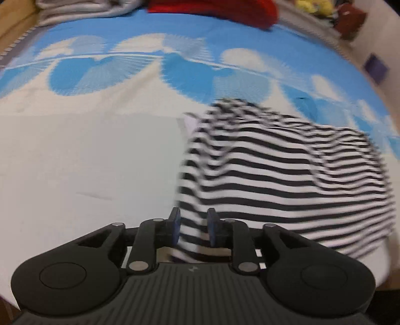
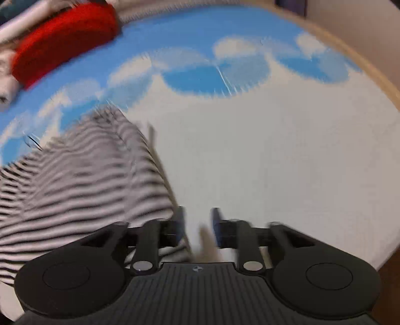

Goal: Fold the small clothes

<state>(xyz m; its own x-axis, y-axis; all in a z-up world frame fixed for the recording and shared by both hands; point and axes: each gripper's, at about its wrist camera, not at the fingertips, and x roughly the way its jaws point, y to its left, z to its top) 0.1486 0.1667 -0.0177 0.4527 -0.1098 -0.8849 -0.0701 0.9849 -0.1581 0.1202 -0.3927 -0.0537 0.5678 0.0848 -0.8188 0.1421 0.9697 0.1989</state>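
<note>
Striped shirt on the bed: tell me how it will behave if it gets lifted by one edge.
The striped shirt is probably floppy: it lies in soft humps and wrinkles on the bed sheet, so it would likely sag and drape. It looks thin, so probably light. It may slide rather than roll if pushed, and its edge sits loose between the left tool pads.

Bedroom: cloud-print bedsheet (image 1: 175, 32), plush toys (image 1: 315, 6).

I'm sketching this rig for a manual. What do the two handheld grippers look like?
Both match: the left gripper and right gripper have matte black ribbed bodies, round side housings, black linkage bars with silver pivot pins, a small central emblem, and blue-padded fingers. No cables or sleeves show.
</note>
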